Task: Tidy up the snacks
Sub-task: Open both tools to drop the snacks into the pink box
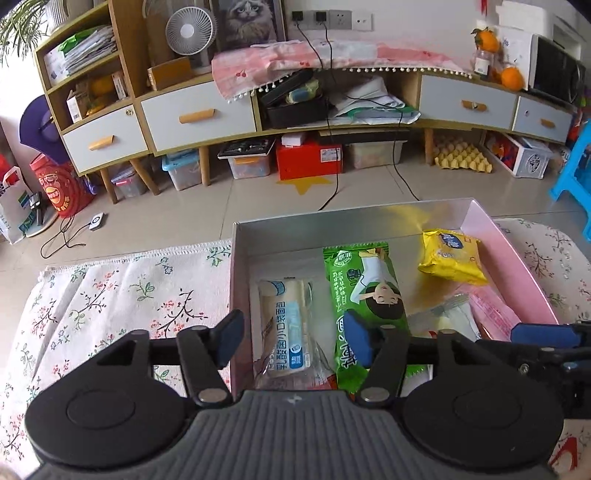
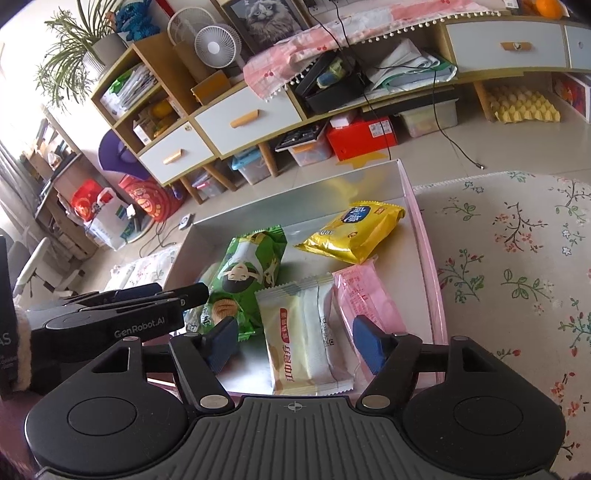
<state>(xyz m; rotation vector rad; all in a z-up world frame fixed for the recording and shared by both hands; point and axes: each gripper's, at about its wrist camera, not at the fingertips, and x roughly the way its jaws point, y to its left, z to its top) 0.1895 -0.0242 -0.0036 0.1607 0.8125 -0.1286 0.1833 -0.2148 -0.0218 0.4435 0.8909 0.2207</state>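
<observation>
- Box (image 2: 424, 236): open, pink outside, pale grey inside; stands on the flowered cloth (image 2: 517, 258) and holds all five snack packets.
- Green packet (image 1: 364, 291): lies lengthwise near the middle of the box floor, cartoon figure printed on it.
- Blue-and-white bread packet (image 1: 286, 328): lies just left of the green packet, near the left wall.
- Yellow packet (image 2: 354, 230): far right part of the box, apart from the green packet.
- Cream packet (image 2: 306, 339): near side, right of the green packet, touching the pink packet.
- Pink packet (image 2: 365, 299): along the right wall, near side.
- Left gripper (image 1: 293, 339): fingers spread wide, holding nothing; poised over the near left of the box, one pad above the left wall, the other above the green packet.
- Right gripper (image 2: 293, 341): fingers spread wide, holding nothing; poised over the cream packet.
- Cabinet (image 1: 207, 114): far side of the room, white drawers with wooden handles.
- Fan (image 1: 190, 31): on the cabinet, far left.
</observation>
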